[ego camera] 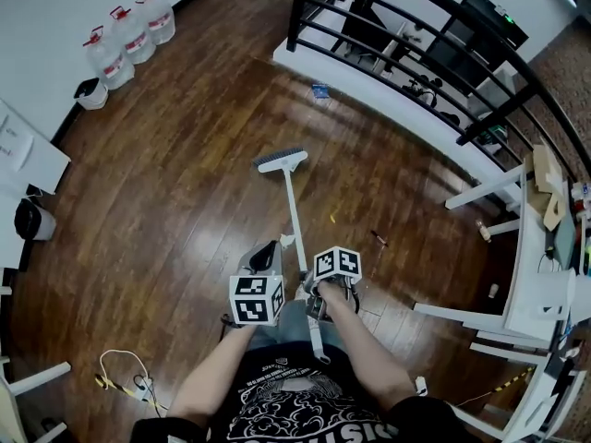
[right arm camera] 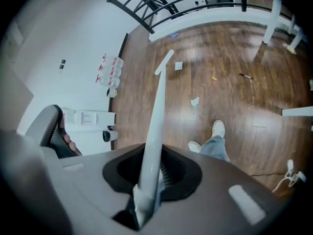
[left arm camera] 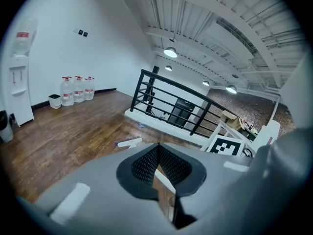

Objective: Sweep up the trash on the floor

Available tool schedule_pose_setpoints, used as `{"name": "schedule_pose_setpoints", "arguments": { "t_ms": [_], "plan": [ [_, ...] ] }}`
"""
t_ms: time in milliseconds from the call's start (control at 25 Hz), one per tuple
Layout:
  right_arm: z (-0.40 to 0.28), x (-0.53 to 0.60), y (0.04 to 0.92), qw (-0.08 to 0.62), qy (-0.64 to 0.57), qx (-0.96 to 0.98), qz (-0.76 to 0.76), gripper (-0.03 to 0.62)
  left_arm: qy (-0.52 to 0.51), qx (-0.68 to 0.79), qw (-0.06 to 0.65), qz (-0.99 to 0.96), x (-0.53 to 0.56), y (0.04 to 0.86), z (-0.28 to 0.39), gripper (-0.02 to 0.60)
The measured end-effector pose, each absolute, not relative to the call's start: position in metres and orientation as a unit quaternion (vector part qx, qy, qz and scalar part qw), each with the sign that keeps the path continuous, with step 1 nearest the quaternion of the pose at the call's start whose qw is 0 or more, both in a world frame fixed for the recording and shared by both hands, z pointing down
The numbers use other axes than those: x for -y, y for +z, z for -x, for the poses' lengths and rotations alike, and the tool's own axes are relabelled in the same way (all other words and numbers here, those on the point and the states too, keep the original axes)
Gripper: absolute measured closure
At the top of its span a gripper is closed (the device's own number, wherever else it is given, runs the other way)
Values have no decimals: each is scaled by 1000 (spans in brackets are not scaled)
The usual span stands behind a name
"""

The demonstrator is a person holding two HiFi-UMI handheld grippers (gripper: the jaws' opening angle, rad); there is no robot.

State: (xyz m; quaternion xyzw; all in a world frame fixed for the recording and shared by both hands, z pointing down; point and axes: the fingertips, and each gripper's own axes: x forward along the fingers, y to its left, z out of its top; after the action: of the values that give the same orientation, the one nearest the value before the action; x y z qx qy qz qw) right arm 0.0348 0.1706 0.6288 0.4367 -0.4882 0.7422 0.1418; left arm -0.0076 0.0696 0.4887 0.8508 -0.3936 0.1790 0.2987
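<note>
Wood floor [ego camera: 185,173] fills the room, with a black railing [ego camera: 416,35] along the far side. The white broom [ego camera: 294,201] slants out ahead with its head down on the boards, probably set for a pull stroke. Right tongs [right arm camera: 149,177] are clamped on the upper handle, likely for leverage. Left tongs [left arm camera: 156,153] are closed tip to tip, empty, just beside the handle. Trash unswept: a white scrap [ego camera: 286,240] by the handle, a yellow bit [ego camera: 332,218] and a dark stick [ego camera: 379,238] further right.
</note>
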Motion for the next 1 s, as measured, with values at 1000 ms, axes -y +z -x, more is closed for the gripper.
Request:
{"name": "schedule_pose_setpoints", "arguments": {
  "t_ms": [1000],
  "plan": [
    [-110, 98, 601, 50, 729, 490, -475, 522, 230, 320, 260, -881, 180, 483, -105, 577]
  ]
}}
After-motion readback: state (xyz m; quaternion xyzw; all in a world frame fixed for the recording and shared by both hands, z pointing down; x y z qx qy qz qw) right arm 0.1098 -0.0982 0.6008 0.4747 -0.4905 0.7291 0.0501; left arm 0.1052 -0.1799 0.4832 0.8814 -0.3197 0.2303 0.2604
